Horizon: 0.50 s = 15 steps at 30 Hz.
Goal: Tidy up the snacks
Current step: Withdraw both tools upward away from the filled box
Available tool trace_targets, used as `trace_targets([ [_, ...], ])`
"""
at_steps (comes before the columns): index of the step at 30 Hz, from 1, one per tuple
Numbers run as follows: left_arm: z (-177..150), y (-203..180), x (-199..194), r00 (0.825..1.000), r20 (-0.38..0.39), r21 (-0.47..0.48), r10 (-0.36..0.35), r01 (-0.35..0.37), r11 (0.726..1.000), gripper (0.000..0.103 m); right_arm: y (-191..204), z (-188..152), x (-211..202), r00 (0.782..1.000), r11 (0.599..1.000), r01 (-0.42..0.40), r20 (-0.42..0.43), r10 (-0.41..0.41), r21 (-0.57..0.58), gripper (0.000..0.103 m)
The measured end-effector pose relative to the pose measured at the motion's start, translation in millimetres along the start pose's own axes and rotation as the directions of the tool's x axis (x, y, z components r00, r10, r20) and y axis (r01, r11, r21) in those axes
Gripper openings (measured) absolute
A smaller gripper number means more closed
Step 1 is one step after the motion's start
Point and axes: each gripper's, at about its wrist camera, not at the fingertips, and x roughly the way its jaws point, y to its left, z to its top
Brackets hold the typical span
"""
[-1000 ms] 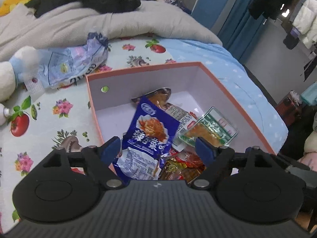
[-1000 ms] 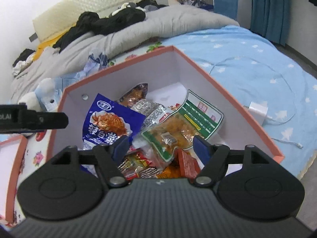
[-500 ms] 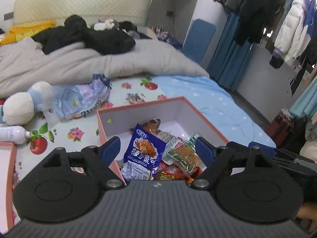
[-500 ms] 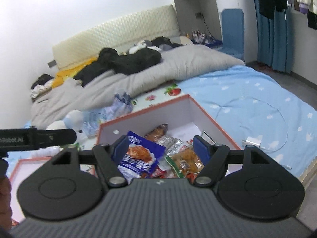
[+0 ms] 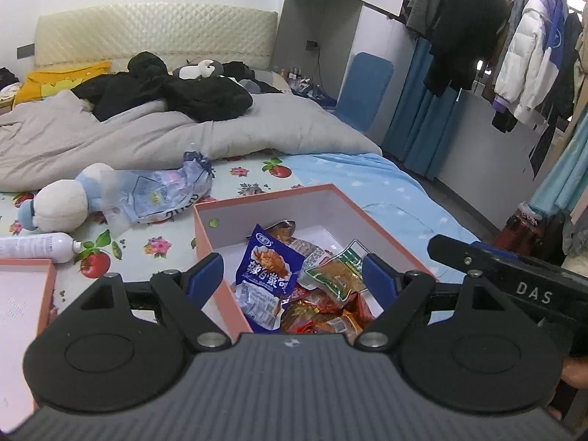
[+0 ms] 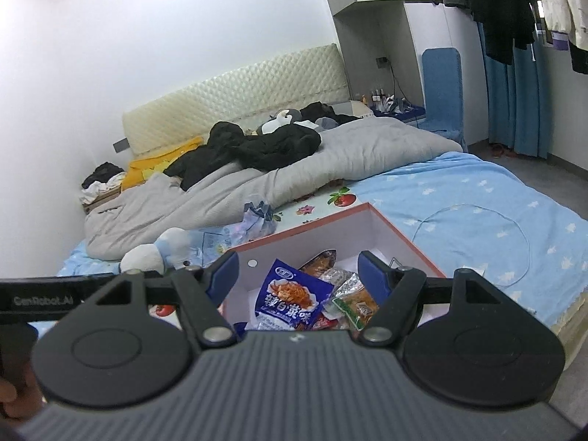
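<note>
A: From the left side, the left hand-held gripper (image 5: 293,277) stands wide with nothing in it, above the box (image 5: 375,220) on the bed (image 5: 397,191). The blue snack packet (image 5: 270,272) lies on the pile inside.

B: From the right side, the right hand-held gripper (image 6: 298,275) gapes empty too. The snacks look gathered; I'd guess the lid (image 5: 22,294), lying left of the box, comes next.

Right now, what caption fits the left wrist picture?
Open left gripper above a pink box of snack packets on a messy bed.
</note>
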Motion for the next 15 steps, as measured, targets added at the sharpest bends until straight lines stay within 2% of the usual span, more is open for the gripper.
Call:
trace_targets([
  [7,-16.3,-2.0,-24.9,1.000,0.009,-0.026,0.003,-0.002,1.000,0.086,9.9,-11.4,-22.1,0.998,0.996,0.055,0.024,-0.054,-0.063,0.073],
  [15,-36.2,1.4,-44.5,1.000,0.008,-0.043,0.024,-0.023,0.999,0.086,9.6,-32.6,-39.6,0.997,0.996,0.075,-0.021,-0.076,-0.045,0.073],
])
